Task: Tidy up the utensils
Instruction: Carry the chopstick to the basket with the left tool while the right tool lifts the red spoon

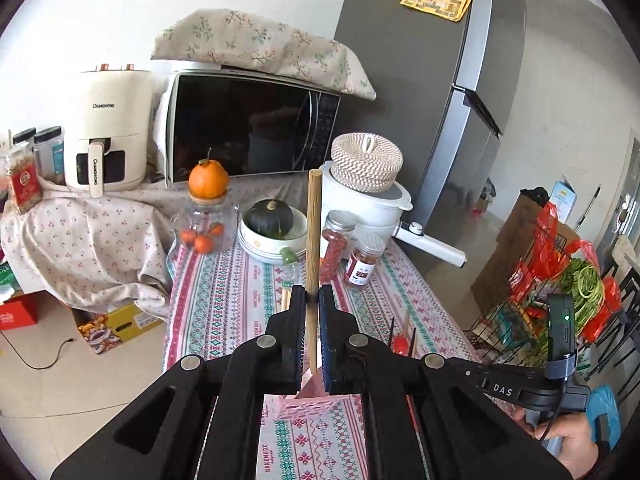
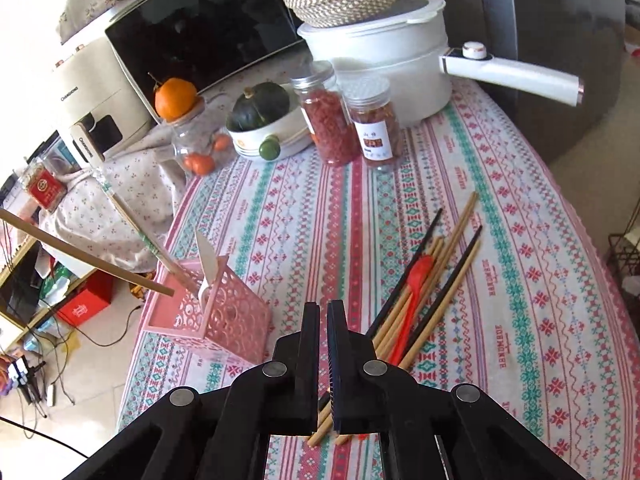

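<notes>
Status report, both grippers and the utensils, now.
Left hand-held gripper shut on wooden chopstick, above pink holder. Right hand-held gripper shut, empty. Loose chopsticks remain.

Pink lattice holder, red spoon, pink/teal patterned tablecloth, blk tongs.

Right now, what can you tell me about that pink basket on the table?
The pink basket is a small square holder that looks like plastic, its walls pierced with a lacy circle pattern. It stands upright near the edge of the patterned tablecloth. A white utensil and a green-banded stick lean out of it. The left gripper holds a wooden chopstick over it.
</notes>
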